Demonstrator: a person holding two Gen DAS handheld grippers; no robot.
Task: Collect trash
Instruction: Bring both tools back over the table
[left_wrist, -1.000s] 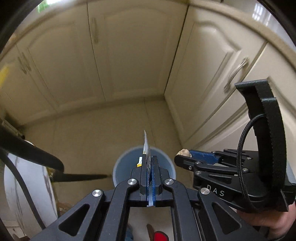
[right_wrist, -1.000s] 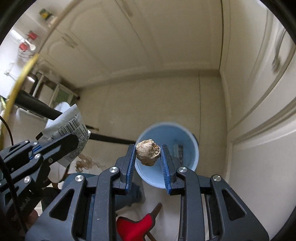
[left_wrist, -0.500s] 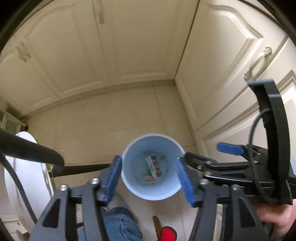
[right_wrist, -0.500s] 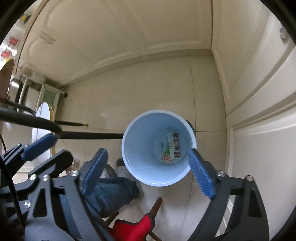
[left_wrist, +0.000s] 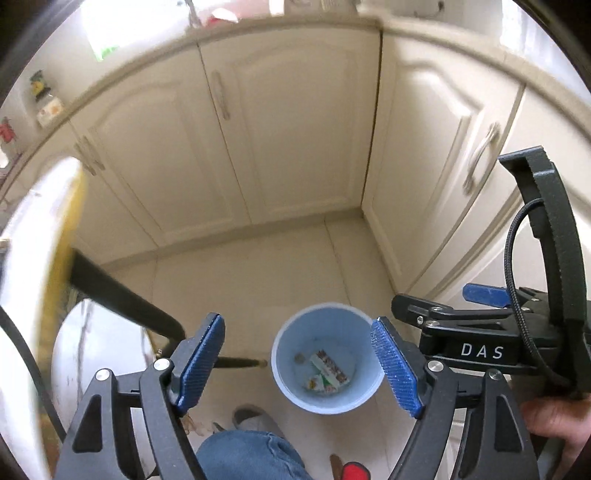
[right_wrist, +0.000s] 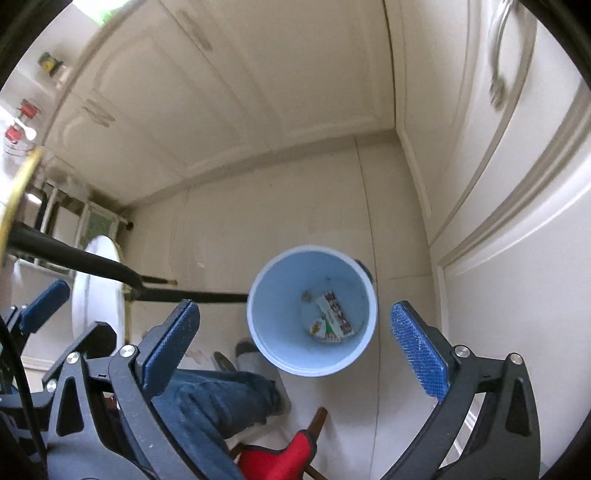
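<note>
- Cream kitchen cabinets (left_wrist: 295, 122) are meeting at a corner above a pale tiled floor (left_wrist: 258, 273), and both tongs are hanging over that floor.
- Left gripper (left_wrist: 299, 365) is standing with its blue-padded fingers (left_wrist: 395, 365) spread wide apart, nothing between them.
- Right gripper (right_wrist: 295, 343) is likewise gaping, its blue pads (right_wrist: 417, 354) far apart and gripping nothing; in the left wrist view its black body is showing at the right edge, with a hand (left_wrist: 554, 432) holding it.
- Light blue bin (right_wrist: 312, 310) is sitting upright on the floor directly below, framed between the fingers in both views.
- Printed wrapper (right_wrist: 332, 317) is lying flat on the bin's bottom, and a small brownish lump (right_wrist: 306, 294) is resting just beside it.
- Black bar (right_wrist: 192, 295) is running across the floor toward the bin's left side.
- Round white tabletop (right_wrist: 94, 291) is showing to the left, edge-on and partly blurred.
- Jeans-clad leg (right_wrist: 218, 398) and a grey shoe (right_wrist: 247, 354) are standing just beside the bin.
- Red-handled tool (right_wrist: 280, 454) is lying at the bottom edge.
</note>
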